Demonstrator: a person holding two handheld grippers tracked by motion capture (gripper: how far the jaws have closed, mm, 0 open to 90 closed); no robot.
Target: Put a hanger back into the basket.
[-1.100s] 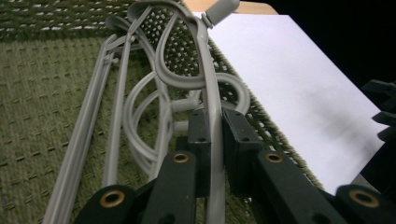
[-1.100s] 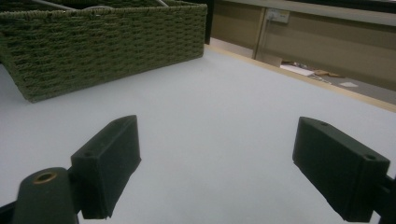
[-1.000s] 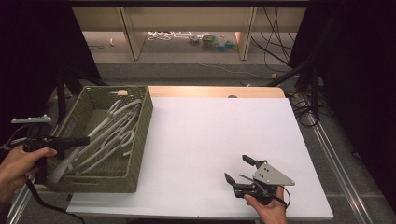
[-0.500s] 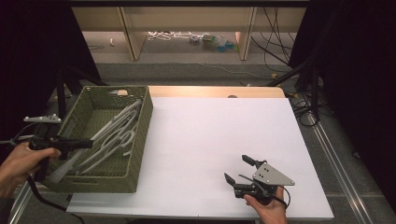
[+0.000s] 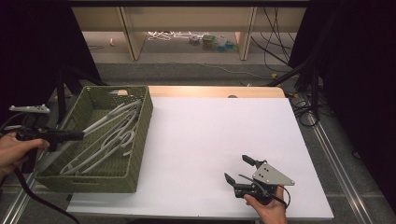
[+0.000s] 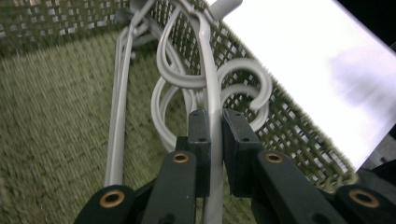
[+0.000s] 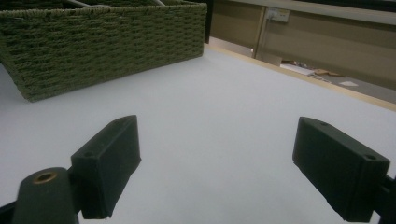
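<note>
At the left of the high view the left gripper (image 5: 77,135) has risen a little since a second ago, its jaws clamped tight on the shaft of a grey plastic hanger (image 6: 211,100) and tipping it up out of the pile; the hanger's far end still lies among the other hangers (image 5: 109,140) in the green woven basket (image 5: 142,135), so the lift looks only just begun; at lower right the right gripper (image 5: 239,170) has kept still, its jaws spread wide with nothing between them, resting on the white tabletop (image 5: 210,135); beyond the table's far edge, at the top of the frame, stand wooden shelf legs (image 5: 133,32) over a floor strewn with cables (image 5: 168,35).
</note>
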